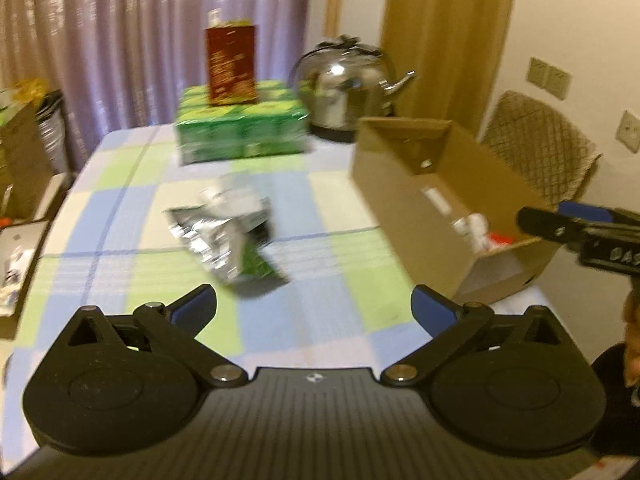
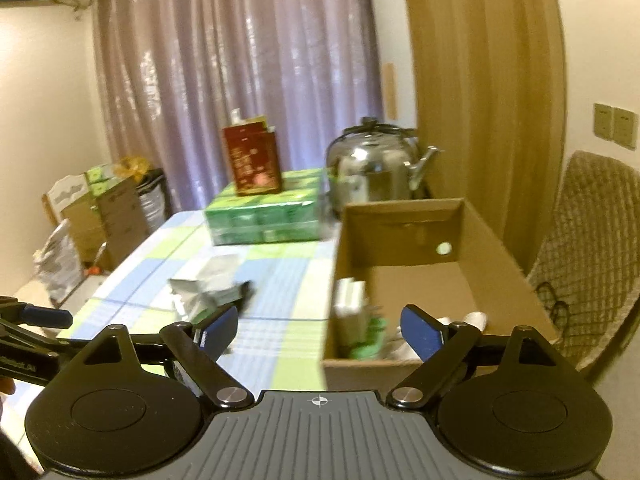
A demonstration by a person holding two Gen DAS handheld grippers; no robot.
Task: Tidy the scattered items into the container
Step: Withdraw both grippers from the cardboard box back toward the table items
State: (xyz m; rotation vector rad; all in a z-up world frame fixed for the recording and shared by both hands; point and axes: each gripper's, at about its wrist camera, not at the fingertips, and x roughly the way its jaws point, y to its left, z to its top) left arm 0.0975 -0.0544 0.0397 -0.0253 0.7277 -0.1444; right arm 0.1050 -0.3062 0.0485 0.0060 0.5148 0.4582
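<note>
the table [image 1: 120, 216], covered in a blue, green and white checked cloth, carries all items listed below.

the cardboard box [image 1: 404, 208] is the container. it stands open-topped along the right edge of the table, its long side running from the near right corner toward the far edge. white and green items lie in its near end; they are too blurred to identify.

a steel kettle [image 1: 344, 84] stands at the far edge, just behind the box's far end. a green shrink-wrapped pack [image 1: 240, 128] sits at the far edge beside the kettle, with a red carton [image 1: 231, 65] upright on top of it.

the crumpled foil packets [image 1: 224, 236], silver with green print, lie near the middle of the table, left of the box and apart from it. they rest on the cloth, outside the container.

the left gripper [image 1: 314, 308] hovers over the near edge of the table with its jaws spread wide and nothing between them; the packets lie ahead of it.

the right gripper [image 2: 320, 330] hovers at the near end of the box, jaws spread wide, nothing between them. its right fingertip is over the box opening; its left fingertip is over the cloth.
</note>
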